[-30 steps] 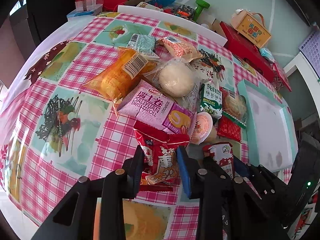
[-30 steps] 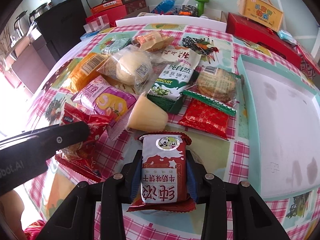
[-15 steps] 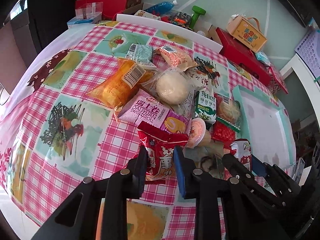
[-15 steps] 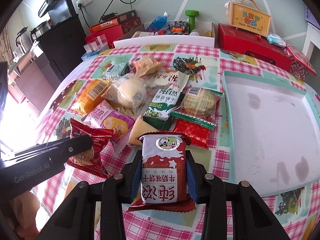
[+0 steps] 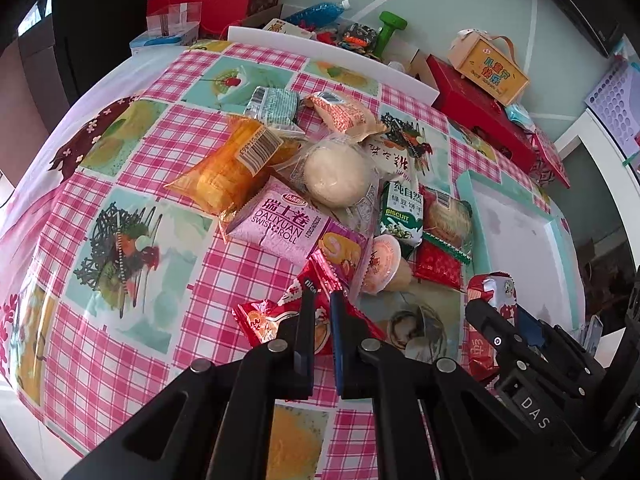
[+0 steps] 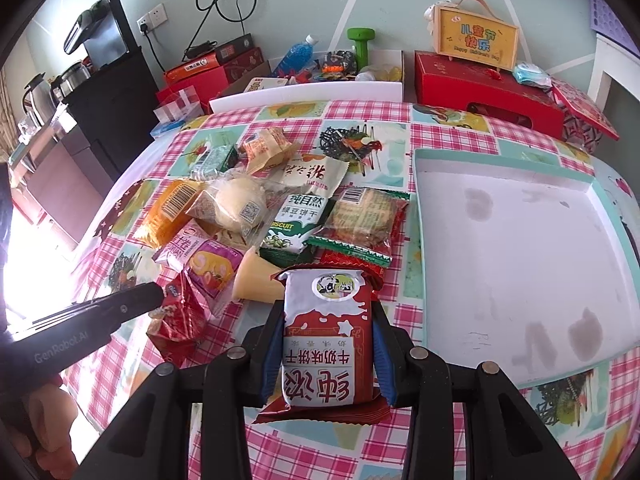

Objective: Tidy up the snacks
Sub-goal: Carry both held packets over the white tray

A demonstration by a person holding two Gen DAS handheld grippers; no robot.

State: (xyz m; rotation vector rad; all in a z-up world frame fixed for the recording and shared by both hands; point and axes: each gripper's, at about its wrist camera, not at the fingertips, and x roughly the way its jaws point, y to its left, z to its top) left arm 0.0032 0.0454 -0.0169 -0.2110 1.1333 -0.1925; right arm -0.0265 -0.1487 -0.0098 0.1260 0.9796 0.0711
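My left gripper (image 5: 322,300) is shut on a red snack bag (image 5: 276,320), lifted and tilted above the checked tablecloth; the bag also shows in the right wrist view (image 6: 180,316). My right gripper (image 6: 324,320) is shut on a red and white milk biscuit pack (image 6: 320,344), held above the table left of the teal tray (image 6: 424,216). A pile of snacks lies ahead: pink Swiss roll pack (image 5: 280,220), orange bag (image 5: 228,168), round white bun (image 5: 336,176), green biscuit pack (image 5: 400,212), jelly cup (image 5: 384,264).
The teal tray (image 5: 476,216) has a bare white floor. Red boxes (image 6: 480,84), a yellow carry box (image 6: 476,40), a green dumbbell (image 6: 360,44) and a bottle stand behind the table. A black cabinet (image 6: 116,92) is at far left.
My left gripper has closed tight on the red snack bag and lifted it, tilting it sideways. My right gripper has risen with the milk biscuit pack.
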